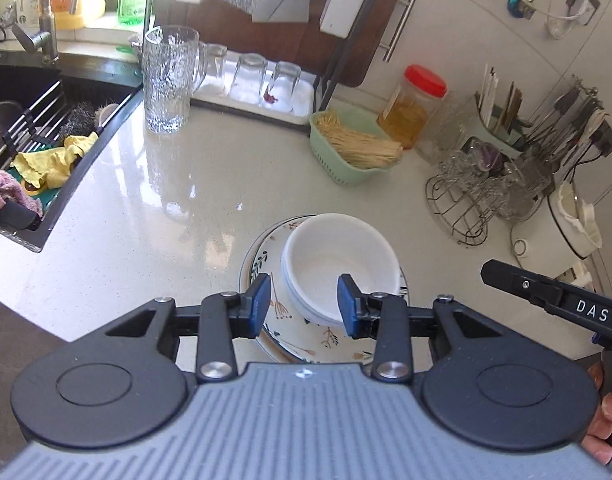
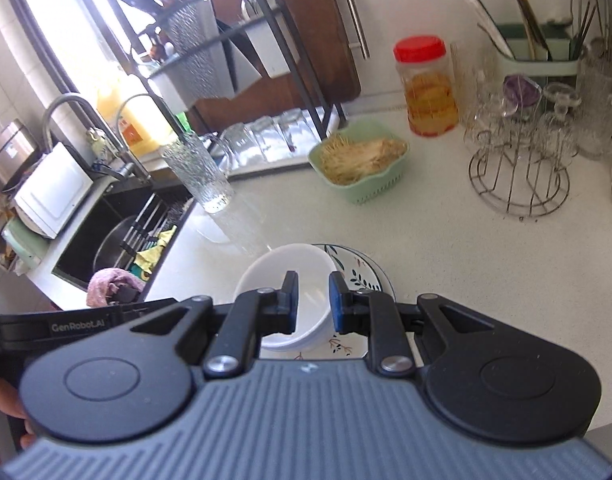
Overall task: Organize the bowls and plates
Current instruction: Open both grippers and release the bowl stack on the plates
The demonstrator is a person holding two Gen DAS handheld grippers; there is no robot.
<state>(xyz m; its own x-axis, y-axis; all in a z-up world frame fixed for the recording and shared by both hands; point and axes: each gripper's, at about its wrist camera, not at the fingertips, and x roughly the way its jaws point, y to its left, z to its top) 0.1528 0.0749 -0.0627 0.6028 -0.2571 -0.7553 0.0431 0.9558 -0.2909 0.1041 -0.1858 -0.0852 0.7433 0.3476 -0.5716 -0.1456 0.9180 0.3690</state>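
Note:
A stack of white bowls (image 1: 338,256) rests on a plate with a leaf and flower pattern (image 1: 261,264) on the pale counter. My left gripper (image 1: 304,306) hovers above the stack's near side, its blue pads (image 1: 261,304) apart with nothing between them. In the right wrist view the same bowls (image 2: 281,280) and plate (image 2: 360,276) lie below my right gripper (image 2: 314,302). Its pads (image 2: 336,304) stand a narrow gap apart and grip nothing. The right gripper's body (image 1: 546,292) shows to the right of the plate, clear of it.
A black sink (image 1: 85,160) with a yellow cloth lies to the left. A tall ribbed glass (image 1: 167,80), a tray of upturned glasses (image 1: 257,84), a green basket (image 1: 346,160), a red-lidded jar (image 1: 414,108) and a wire glass rack (image 1: 462,204) ring the back.

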